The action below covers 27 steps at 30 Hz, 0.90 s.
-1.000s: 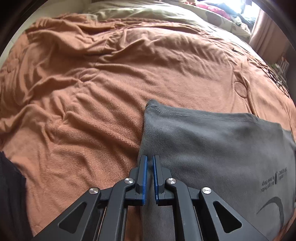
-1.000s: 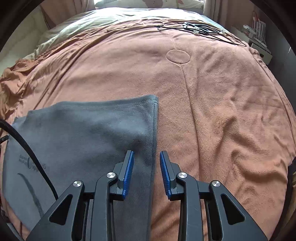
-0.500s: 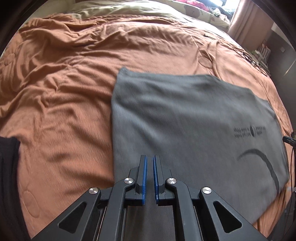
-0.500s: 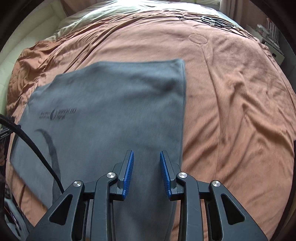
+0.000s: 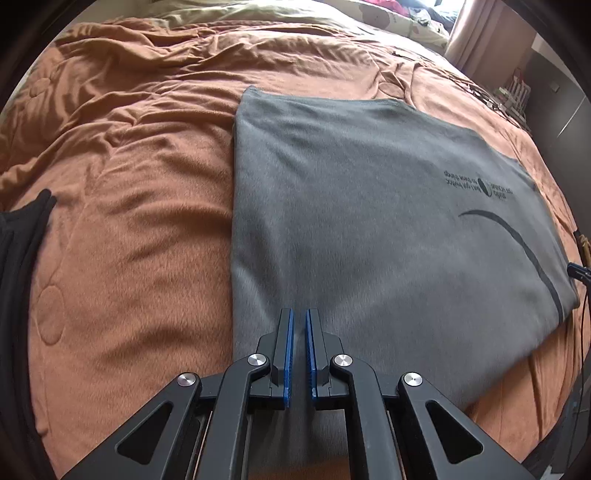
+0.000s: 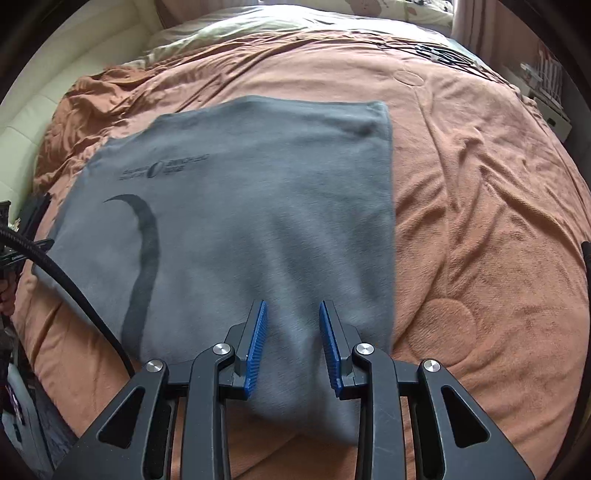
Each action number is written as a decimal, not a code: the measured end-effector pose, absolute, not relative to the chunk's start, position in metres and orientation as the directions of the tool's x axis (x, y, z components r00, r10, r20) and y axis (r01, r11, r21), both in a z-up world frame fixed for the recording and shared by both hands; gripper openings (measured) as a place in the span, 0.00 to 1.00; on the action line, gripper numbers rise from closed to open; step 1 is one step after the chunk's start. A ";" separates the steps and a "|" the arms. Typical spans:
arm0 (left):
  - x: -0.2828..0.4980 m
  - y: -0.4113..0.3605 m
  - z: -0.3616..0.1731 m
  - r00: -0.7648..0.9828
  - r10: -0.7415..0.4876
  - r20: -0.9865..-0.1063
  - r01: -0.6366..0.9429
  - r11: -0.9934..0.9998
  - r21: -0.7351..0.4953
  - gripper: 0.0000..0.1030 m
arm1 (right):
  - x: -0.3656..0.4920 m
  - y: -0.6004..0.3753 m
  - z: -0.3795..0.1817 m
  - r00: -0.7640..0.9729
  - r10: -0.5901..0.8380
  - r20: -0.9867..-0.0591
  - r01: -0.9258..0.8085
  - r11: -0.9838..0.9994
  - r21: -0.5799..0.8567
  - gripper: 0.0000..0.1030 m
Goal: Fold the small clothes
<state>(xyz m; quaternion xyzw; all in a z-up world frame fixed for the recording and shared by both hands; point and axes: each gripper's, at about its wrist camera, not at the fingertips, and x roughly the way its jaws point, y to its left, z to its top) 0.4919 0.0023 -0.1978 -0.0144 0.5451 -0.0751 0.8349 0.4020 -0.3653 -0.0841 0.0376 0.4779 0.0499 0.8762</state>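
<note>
A grey T-shirt (image 5: 369,221) with a dark printed logo and curved stripe lies flat on an orange blanket (image 5: 129,184). My left gripper (image 5: 299,312) hovers over the shirt's near left part, shut, with nothing visibly pinched between its blue pads. In the right wrist view the same shirt (image 6: 258,203) spreads out on the blanket (image 6: 480,221). Above its near right part my right gripper (image 6: 291,304) has its jaws apart, with only the cloth below showing in the gap.
A black garment (image 5: 22,240) lies at the blanket's left edge. A black cable (image 6: 74,288) crosses the shirt's left side. Thin cords (image 6: 436,51) lie at the far right of the bed, past them a shelf (image 6: 546,92). Pale bedding (image 6: 258,22) lies at the far end.
Both grippers have drawn back from the shirt's far edge toward its near side, so much more of the shirt shows. The shirt has stayed put. Neither pair of jaws has changed.
</note>
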 end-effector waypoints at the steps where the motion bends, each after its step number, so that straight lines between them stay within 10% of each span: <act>1: 0.488 0.003 -0.198 0.396 -0.138 -0.908 0.108 0.989 -0.103 0.07 | 0.398 -0.362 -0.087 0.535 0.129 -0.835 -0.061 0.992 0.114 0.26; 27: 0.432 -0.033 -0.166 0.449 -0.204 -0.870 0.142 0.977 -0.156 0.07 | 0.355 -0.328 -0.077 0.552 0.204 -0.809 -0.096 0.979 0.181 0.26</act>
